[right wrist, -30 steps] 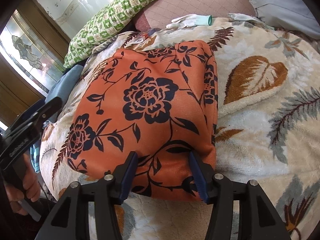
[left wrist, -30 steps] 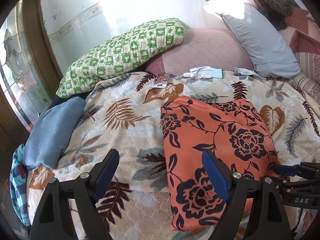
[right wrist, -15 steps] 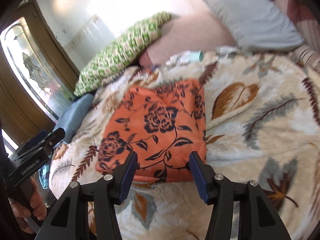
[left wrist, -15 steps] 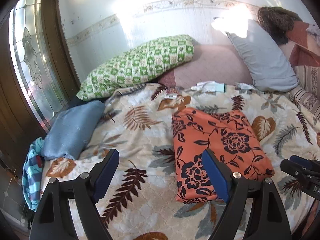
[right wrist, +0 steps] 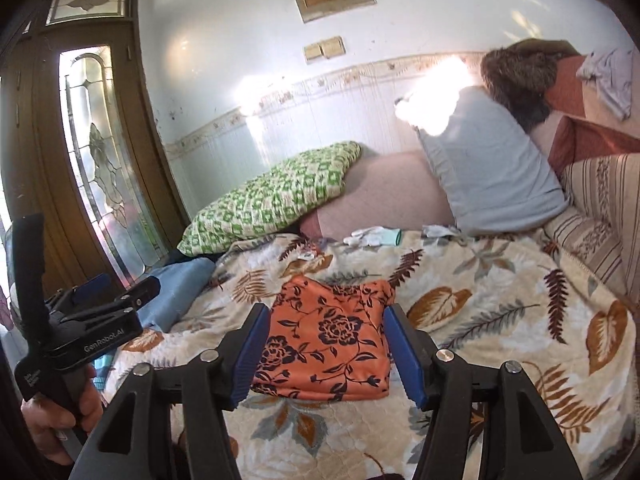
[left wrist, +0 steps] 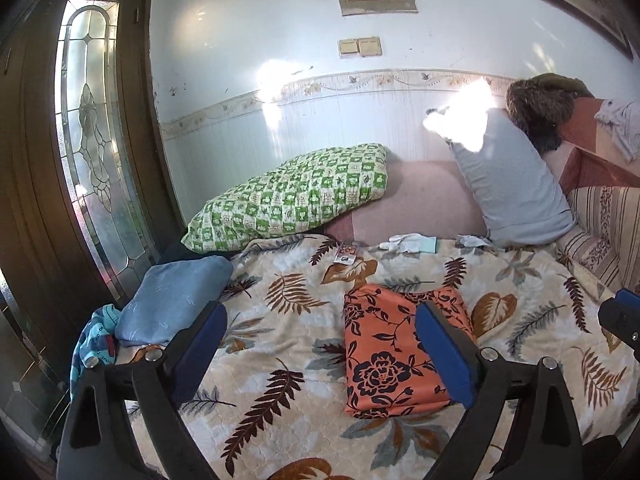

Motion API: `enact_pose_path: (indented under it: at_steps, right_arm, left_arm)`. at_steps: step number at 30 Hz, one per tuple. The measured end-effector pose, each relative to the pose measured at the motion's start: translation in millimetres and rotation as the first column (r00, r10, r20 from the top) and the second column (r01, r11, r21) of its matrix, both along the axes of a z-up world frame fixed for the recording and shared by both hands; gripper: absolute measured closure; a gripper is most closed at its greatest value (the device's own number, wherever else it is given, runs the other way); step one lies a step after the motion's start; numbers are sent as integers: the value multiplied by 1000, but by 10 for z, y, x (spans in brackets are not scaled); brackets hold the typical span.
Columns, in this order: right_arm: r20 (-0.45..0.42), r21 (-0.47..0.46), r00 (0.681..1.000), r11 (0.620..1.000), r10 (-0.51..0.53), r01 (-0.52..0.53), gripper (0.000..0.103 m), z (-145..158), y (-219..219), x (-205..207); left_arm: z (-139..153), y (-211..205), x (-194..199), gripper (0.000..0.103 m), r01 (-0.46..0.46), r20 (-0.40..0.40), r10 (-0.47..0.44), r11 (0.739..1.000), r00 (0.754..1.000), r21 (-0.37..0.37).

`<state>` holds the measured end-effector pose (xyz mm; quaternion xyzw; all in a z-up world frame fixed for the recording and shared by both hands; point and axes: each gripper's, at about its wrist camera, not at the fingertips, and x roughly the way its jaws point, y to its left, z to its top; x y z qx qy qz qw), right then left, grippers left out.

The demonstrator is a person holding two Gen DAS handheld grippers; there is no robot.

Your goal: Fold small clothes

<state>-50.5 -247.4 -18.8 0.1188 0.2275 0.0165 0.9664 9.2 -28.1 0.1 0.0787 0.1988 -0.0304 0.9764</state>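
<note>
Both grippers have lifted clear and pulled back from the bed. Left gripper [left wrist: 320, 344]: jaws wide and opening, nothing between them. Right gripper [right wrist: 324, 354]: jaws part open, opening, empty (the cloth only shows beyond them). The orange floral garment [left wrist: 396, 344] lies folded flat on the leaf-print blanket [left wrist: 280, 360]. Judged: this piece done. Farther off, a green checked pillow [left wrist: 292, 200].

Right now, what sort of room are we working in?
Likely a home bedroom: a bed under a leaf-print blanket, pillows against the wall, and a folded orange floral garment lying on top.
</note>
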Motion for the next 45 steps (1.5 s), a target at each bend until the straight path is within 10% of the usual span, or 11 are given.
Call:
enact_pose_path:
  at_steps: [45]
  right_arm:
    - [70, -37, 997, 999, 16, -13, 20, 344, 412, -449]
  left_arm:
    - [537, 328, -699, 0, -81, 110, 85, 996, 990, -43]
